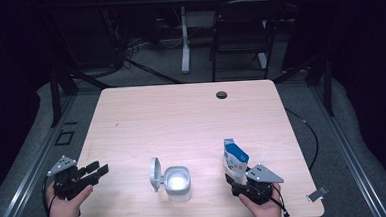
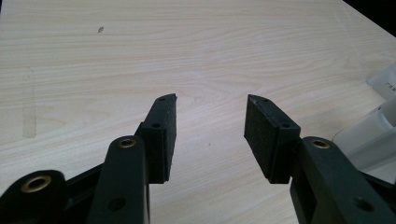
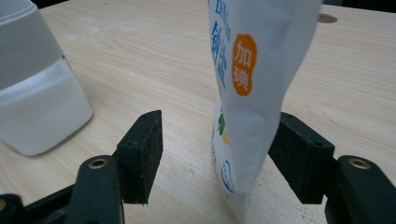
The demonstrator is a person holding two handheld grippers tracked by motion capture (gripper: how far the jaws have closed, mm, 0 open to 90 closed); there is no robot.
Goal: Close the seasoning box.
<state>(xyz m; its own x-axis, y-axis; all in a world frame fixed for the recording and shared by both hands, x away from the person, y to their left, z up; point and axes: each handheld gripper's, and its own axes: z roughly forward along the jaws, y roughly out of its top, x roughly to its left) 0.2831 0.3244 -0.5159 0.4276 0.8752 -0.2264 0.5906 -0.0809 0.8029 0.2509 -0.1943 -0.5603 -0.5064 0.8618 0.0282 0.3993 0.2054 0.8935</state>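
A white and blue pouch [image 1: 235, 161] with an orange spot and printed characters stands upright near the table's front right. My right gripper [image 1: 239, 180] sits just behind it, held by a hand. In the right gripper view the pouch [image 3: 252, 93] rises between the jaws of my right gripper [image 3: 219, 140]; the left pad stands well apart from it and the right pad is close beside it, so the gripper is open. My left gripper [image 1: 96, 169] hovers at the table's front left corner, open, and in its own view the left gripper [image 2: 211, 112] has nothing between its jaws.
A white square container [image 1: 177, 183] with its hinged lid [image 1: 155, 173] flipped up stands front centre, also seen as the container [image 3: 37, 98] and the container [image 2: 373, 135]. The wooden table [image 1: 181, 114] has a dark cable hole [image 1: 222, 94] at the back. A small clip [image 1: 316, 194] lies off the right edge.
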